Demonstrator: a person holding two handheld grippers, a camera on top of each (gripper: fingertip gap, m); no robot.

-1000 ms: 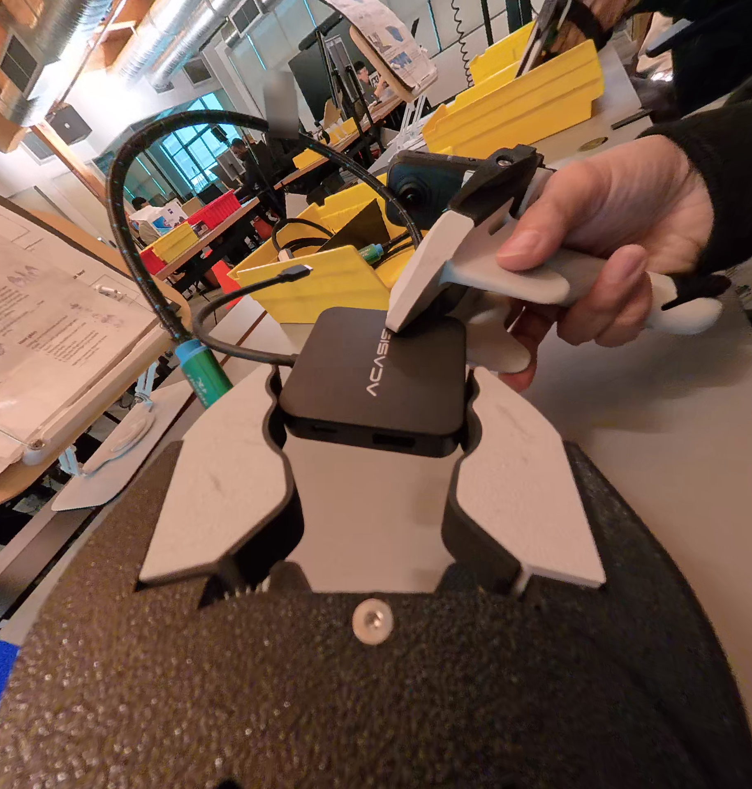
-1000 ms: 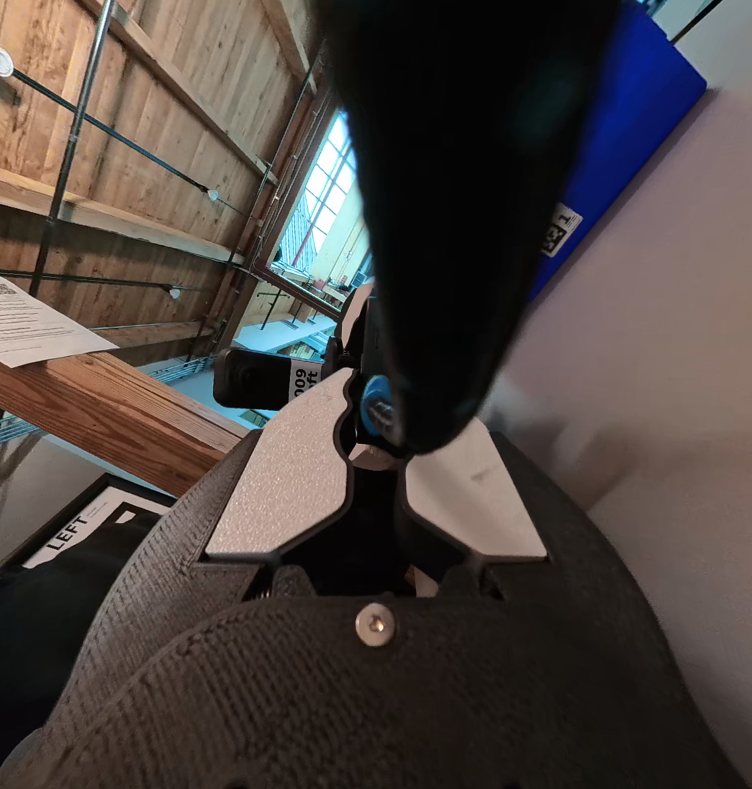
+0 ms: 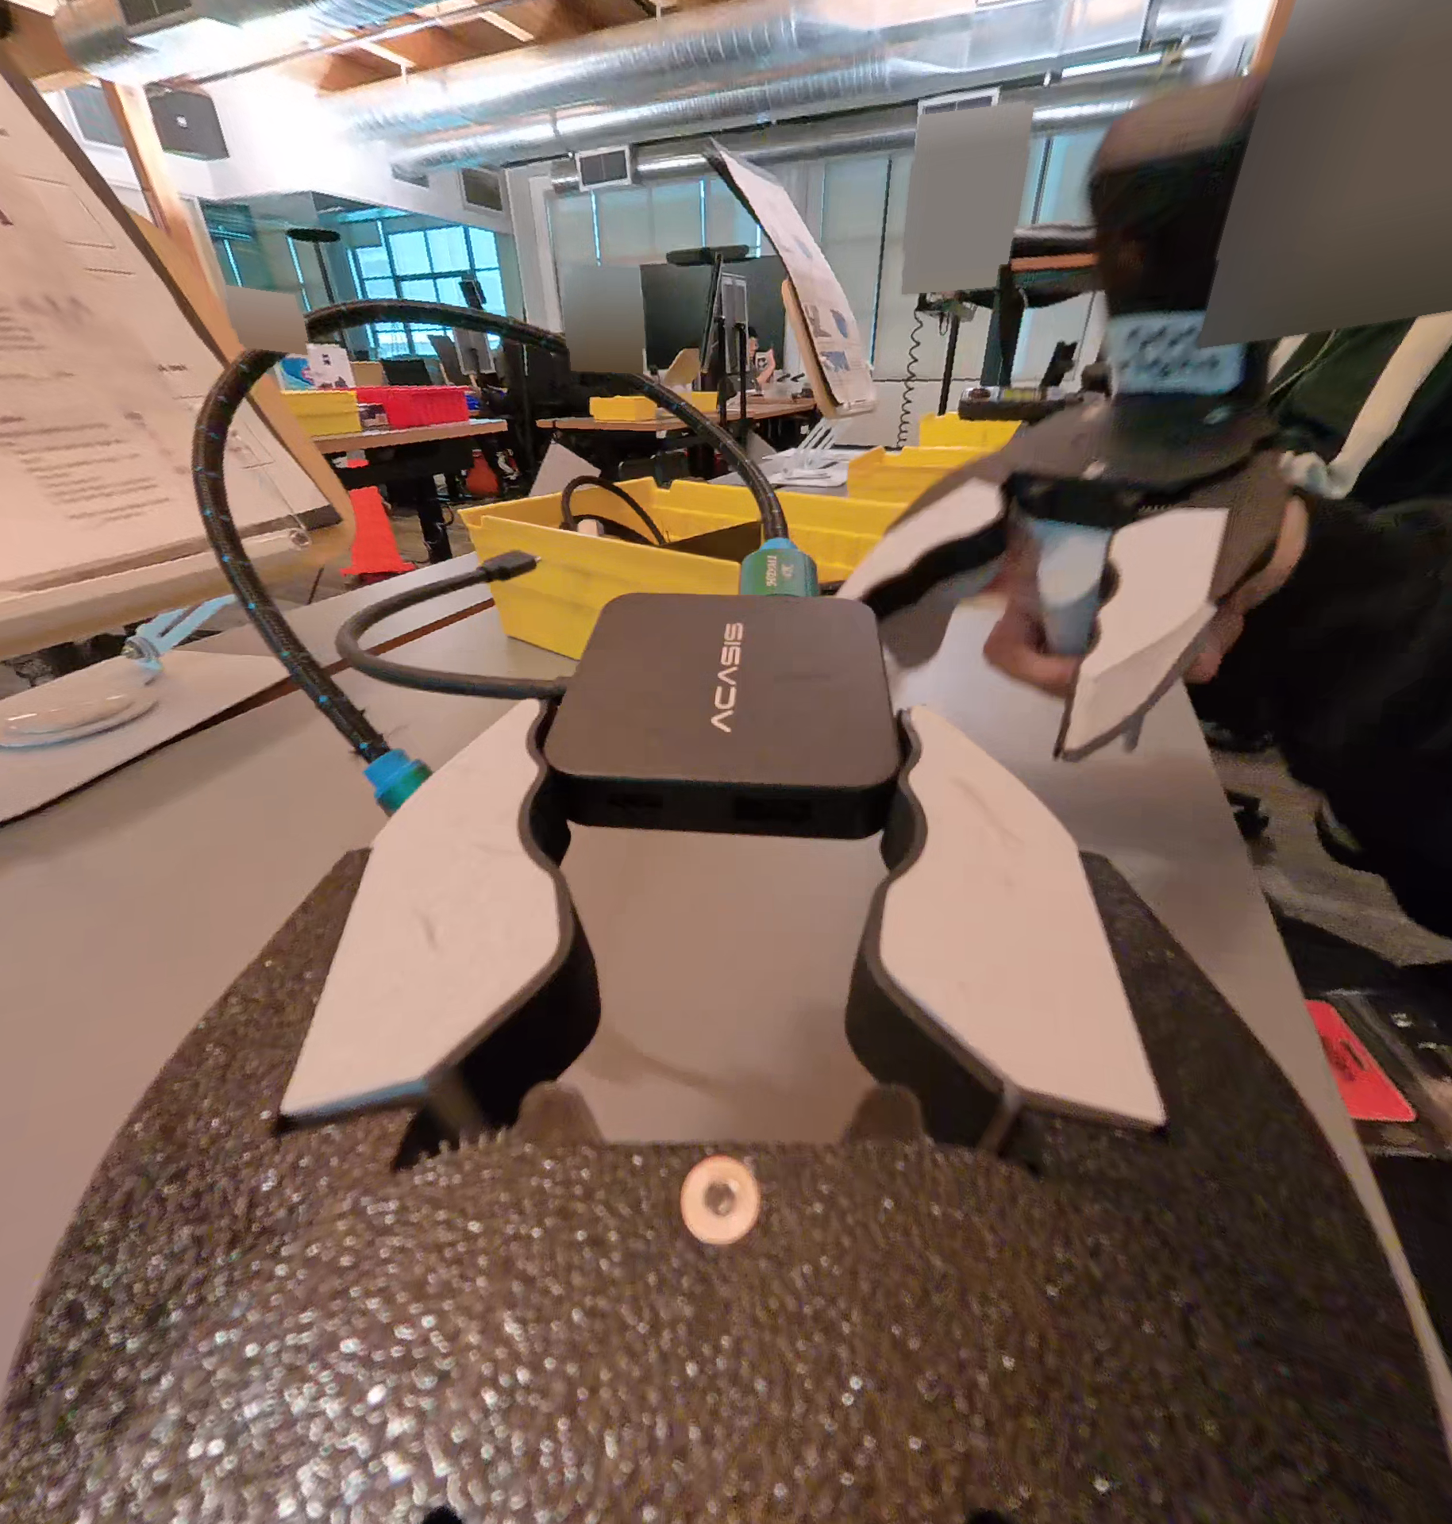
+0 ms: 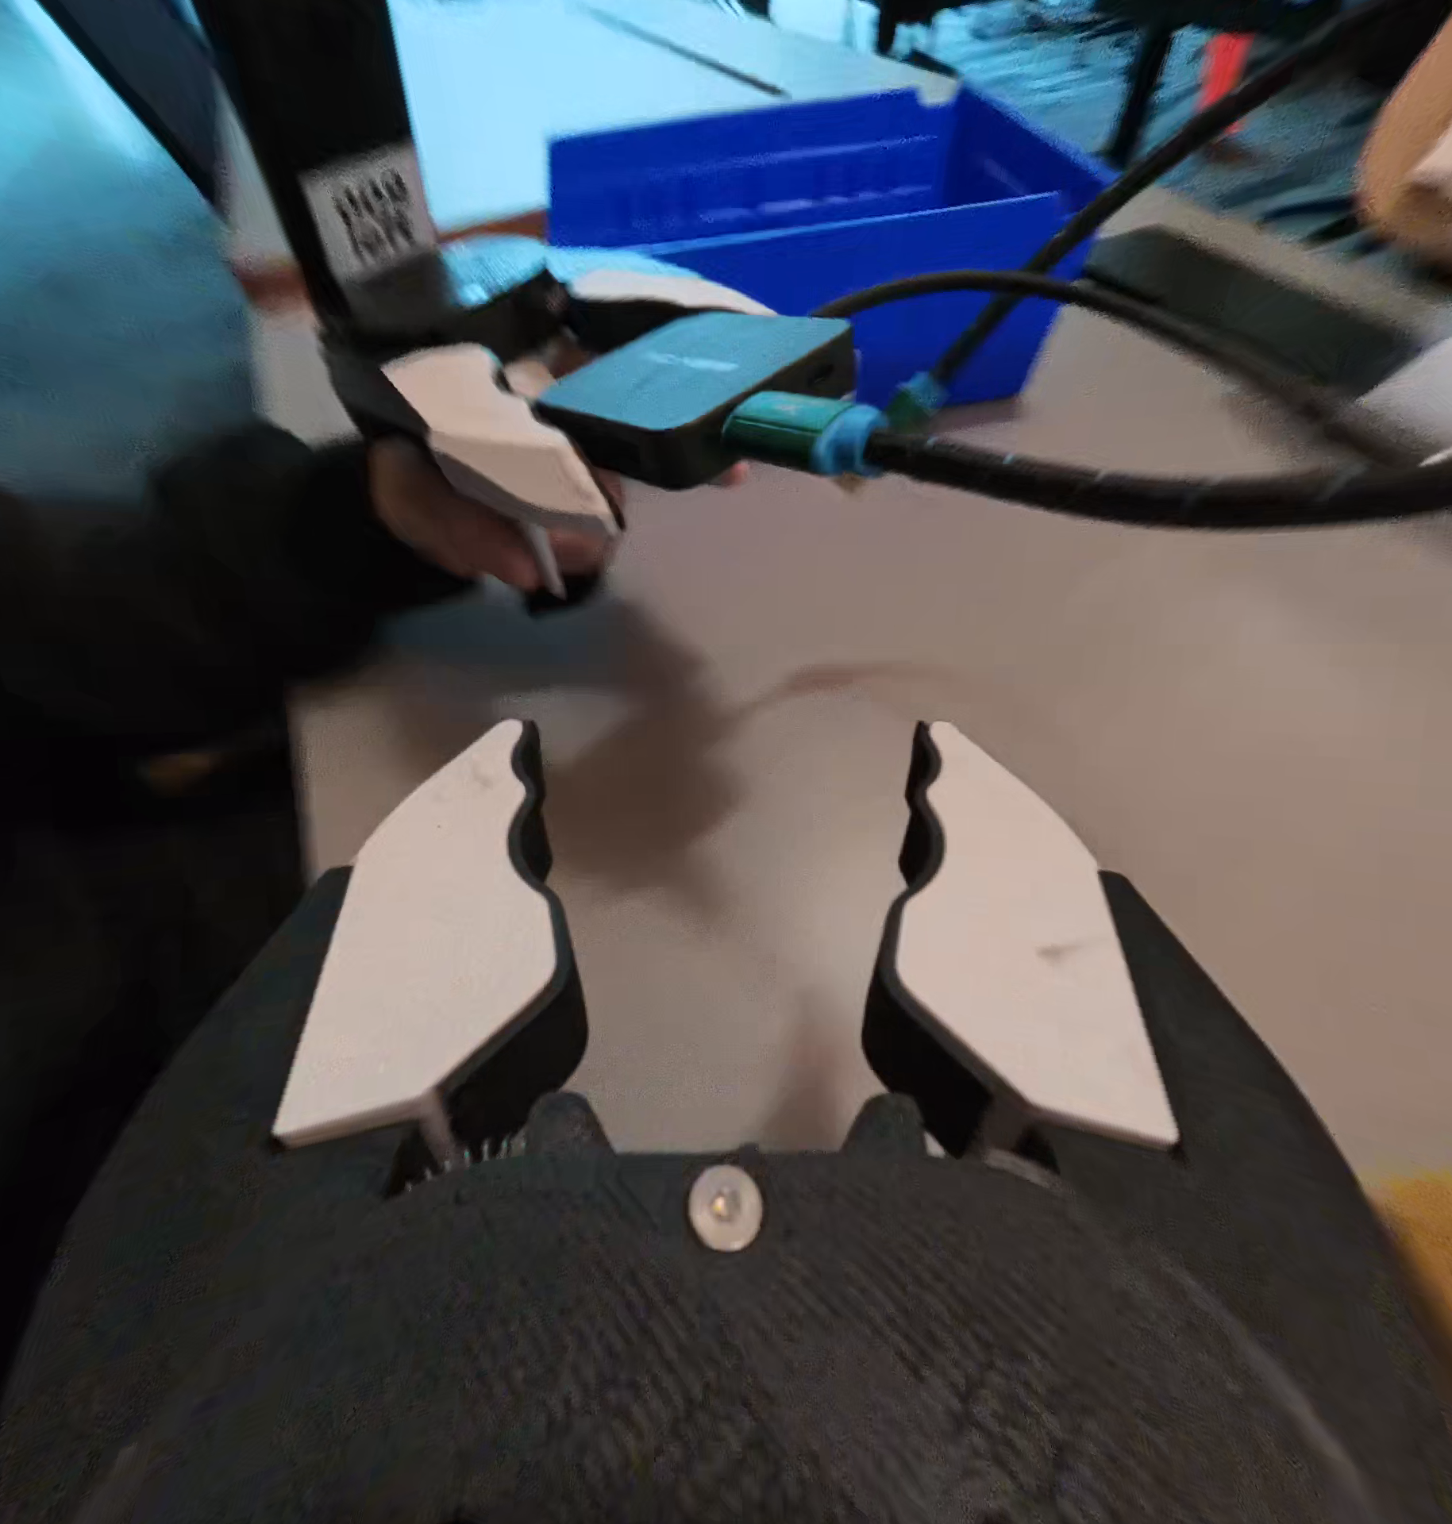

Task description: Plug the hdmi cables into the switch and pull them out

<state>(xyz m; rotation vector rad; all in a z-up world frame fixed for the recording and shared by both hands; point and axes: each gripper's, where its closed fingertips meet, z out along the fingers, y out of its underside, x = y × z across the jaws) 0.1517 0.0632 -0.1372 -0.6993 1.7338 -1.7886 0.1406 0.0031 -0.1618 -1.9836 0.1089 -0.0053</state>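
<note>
My left gripper (image 3: 722,730) is shut on the black switch box (image 3: 730,684), clamping its two sides; it seems to be held just off the grey table (image 3: 170,907). A braided black HDMI cable (image 3: 236,528) loops up. Its green plug (image 3: 776,573) sits in the switch's far side, and its other plug (image 3: 392,779) lies loose at the left. My right gripper (image 4: 722,734) is open and empty over the table, back from the switch (image 4: 689,388) and the inserted plug (image 4: 780,429). It shows blurred in the left wrist view (image 3: 961,668), right of the switch.
Yellow bins (image 3: 590,577) stand behind the switch, and a paper stand (image 3: 87,412) at the left. A thin black cable with a small plug (image 3: 512,565) leaves the switch. A blue bin (image 4: 821,231) stands behind the switch in the right wrist view. The table edge runs down the right (image 3: 1250,866).
My right gripper was shut at the switch's far side; it has opened and drawn back to the right. The green plug now shows seated in the switch. My left gripper still holds the switch.
</note>
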